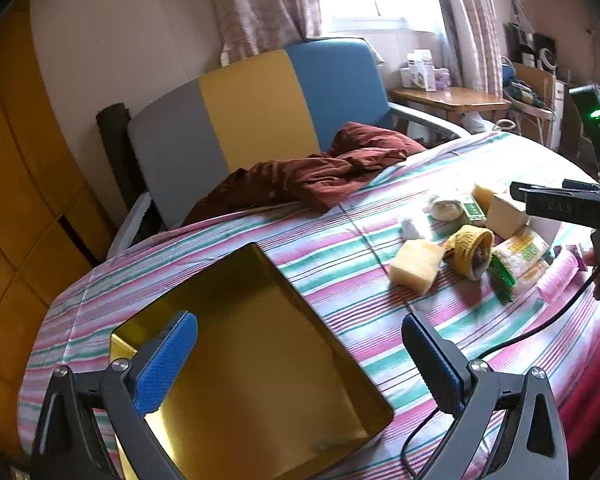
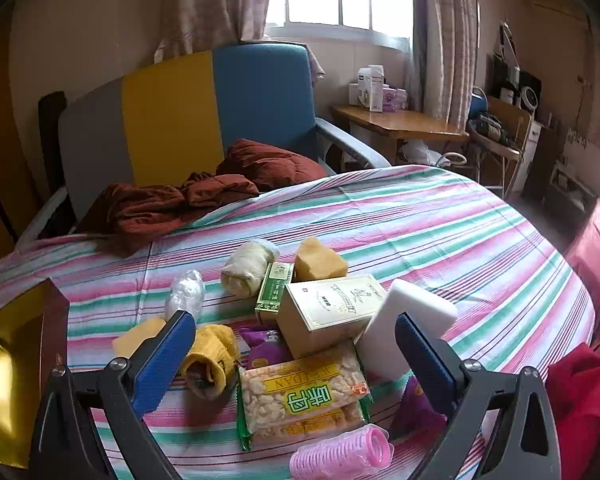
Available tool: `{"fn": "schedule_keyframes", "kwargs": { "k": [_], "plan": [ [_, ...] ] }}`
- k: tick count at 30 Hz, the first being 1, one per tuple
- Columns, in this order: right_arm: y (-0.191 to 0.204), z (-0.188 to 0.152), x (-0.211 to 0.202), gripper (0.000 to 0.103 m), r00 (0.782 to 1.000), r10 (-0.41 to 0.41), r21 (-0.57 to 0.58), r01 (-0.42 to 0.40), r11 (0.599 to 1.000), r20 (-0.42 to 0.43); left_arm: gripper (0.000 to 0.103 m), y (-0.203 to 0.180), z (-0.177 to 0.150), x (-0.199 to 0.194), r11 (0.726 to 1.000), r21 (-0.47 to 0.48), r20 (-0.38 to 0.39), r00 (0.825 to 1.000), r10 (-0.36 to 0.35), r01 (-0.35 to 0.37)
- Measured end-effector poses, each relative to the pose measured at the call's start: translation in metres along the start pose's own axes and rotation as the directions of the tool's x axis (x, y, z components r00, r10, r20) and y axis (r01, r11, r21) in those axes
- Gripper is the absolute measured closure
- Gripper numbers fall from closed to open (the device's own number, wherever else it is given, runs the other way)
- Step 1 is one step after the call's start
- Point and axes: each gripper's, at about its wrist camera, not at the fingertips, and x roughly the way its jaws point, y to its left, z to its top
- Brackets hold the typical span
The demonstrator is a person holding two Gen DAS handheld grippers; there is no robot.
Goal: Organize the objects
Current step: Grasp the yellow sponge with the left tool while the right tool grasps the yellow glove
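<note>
Both grippers, left [image 1: 300, 356] & right [image 2: 296, 352], are spread, holding nothing. Gold box [image 1: 260, 360] sits left of item pile; snack bag [image 2: 300, 396] is in pile, purple packet [image 2: 264, 346] half hidden.

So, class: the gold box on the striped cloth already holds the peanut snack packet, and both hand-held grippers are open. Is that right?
Not quite. The gold box holds nothing, as the left wrist view shows; the peanut snack packet lies on the striped cloth. Both the left hand-held gripper and the right hand-held gripper are open.
</note>
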Motion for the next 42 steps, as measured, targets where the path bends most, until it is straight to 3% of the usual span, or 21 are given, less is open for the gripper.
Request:
{"fn": "schedule_keyframes", "kwargs": {
  "k": [9, 18, 30, 35, 36, 37, 42],
  "plan": [
    [-0.021, 0.002, 0.002, 0.001, 1.000, 0.011, 0.094, -0.012, 0.996, 0.003, 0.000, -0.033, 0.014, 0.028, 0.996, 0.053, -0.040, 0.996, -0.074, 0.076],
    [-0.035, 0.003, 0.002, 0.001, 1.000, 0.009, 0.154, -0.010, 0.988, 0.008, 0.000, -0.054, 0.037, 0.072, 0.986, 0.017, -0.107, 0.980, -0.166, 0.168],
    [-0.030, 0.002, 0.006, 0.001, 0.998, 0.061, 0.147, -0.059, 0.987, -0.008, 0.005, -0.102, 0.048, 0.141, 0.962, 0.165, -0.202, 0.962, -0.184, 0.218],
    [-0.023, 0.002, 0.009, 0.001, 0.997, 0.080, 0.121, -0.078, 0.990, -0.012, 0.028, -0.116, 0.043, 0.174, 0.951, 0.181, -0.292, 0.937, -0.190, 0.249],
    [-0.021, 0.002, 0.010, 0.001, 0.996, 0.085, 0.114, -0.083, 0.990, -0.014, 0.040, -0.115, 0.042, 0.180, 0.948, 0.158, -0.319, 0.923, -0.216, 0.276],
    [-0.018, 0.002, 0.011, 0.001, 0.996, 0.093, 0.104, -0.090, 0.991, -0.017, 0.045, -0.114, 0.043, 0.182, 0.942, 0.132, -0.332, 0.909, -0.252, 0.309],
    [0.000, 0.001, 0.020, 0.009, 0.989, 0.138, 0.039, -0.137, 0.990, -0.052, 0.048, -0.106, 0.041, 0.168, 0.944, 0.123, -0.285, 0.922, -0.263, 0.307]
  ]
}}
